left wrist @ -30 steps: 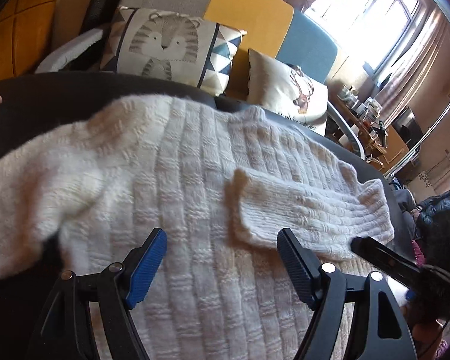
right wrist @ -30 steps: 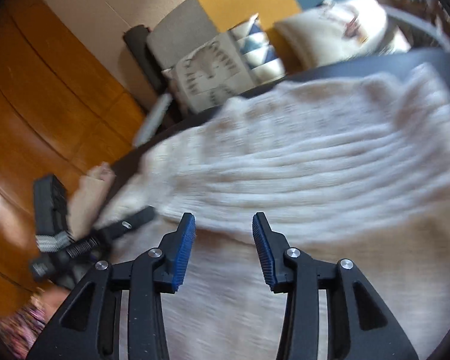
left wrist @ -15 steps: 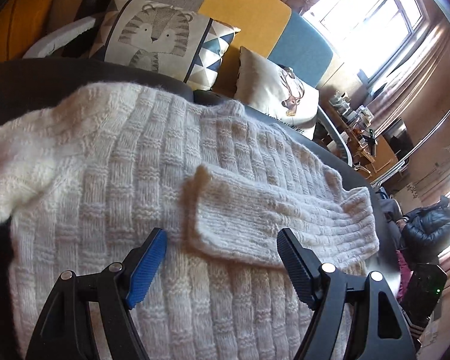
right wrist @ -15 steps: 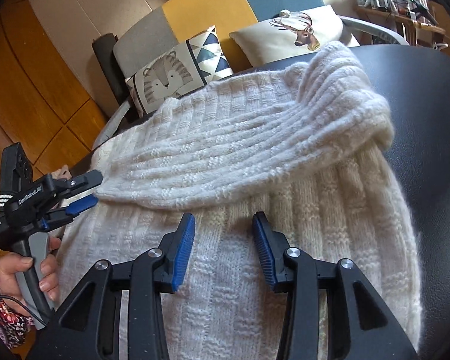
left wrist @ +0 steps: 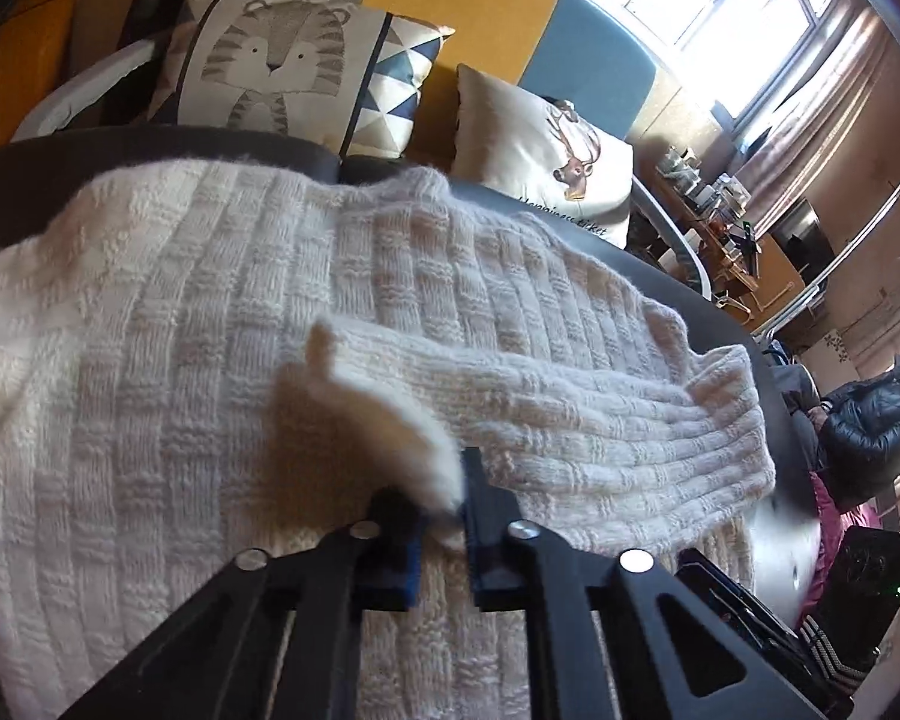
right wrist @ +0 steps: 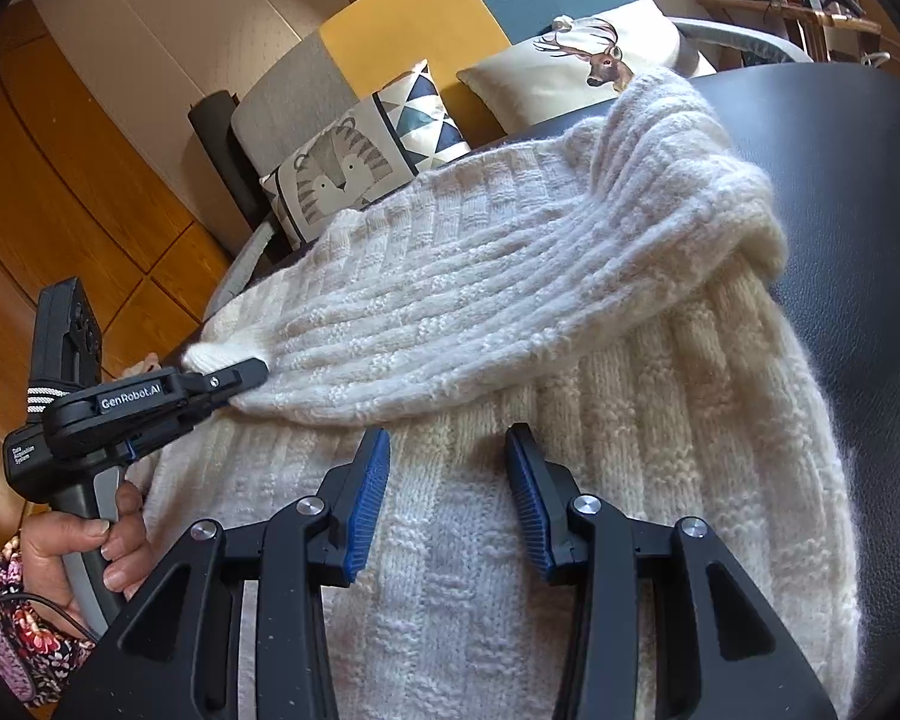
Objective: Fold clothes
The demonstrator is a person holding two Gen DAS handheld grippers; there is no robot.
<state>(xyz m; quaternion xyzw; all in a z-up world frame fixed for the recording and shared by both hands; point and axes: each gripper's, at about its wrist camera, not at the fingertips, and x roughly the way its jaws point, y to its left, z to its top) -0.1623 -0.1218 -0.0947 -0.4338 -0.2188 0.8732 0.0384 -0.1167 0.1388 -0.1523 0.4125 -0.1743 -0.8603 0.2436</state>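
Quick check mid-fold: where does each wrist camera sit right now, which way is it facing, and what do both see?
Left wrist: rides the left claw, shut on the cream ribbed-knit sweater's cuff; faces across the sweater toward the window.
Right wrist: rides the open right claw over the sweater's body; faces the folded sleeve; shows the hand gripping the left claw.
Shared: sweater, tiger-print cushion, deer-print cushion.
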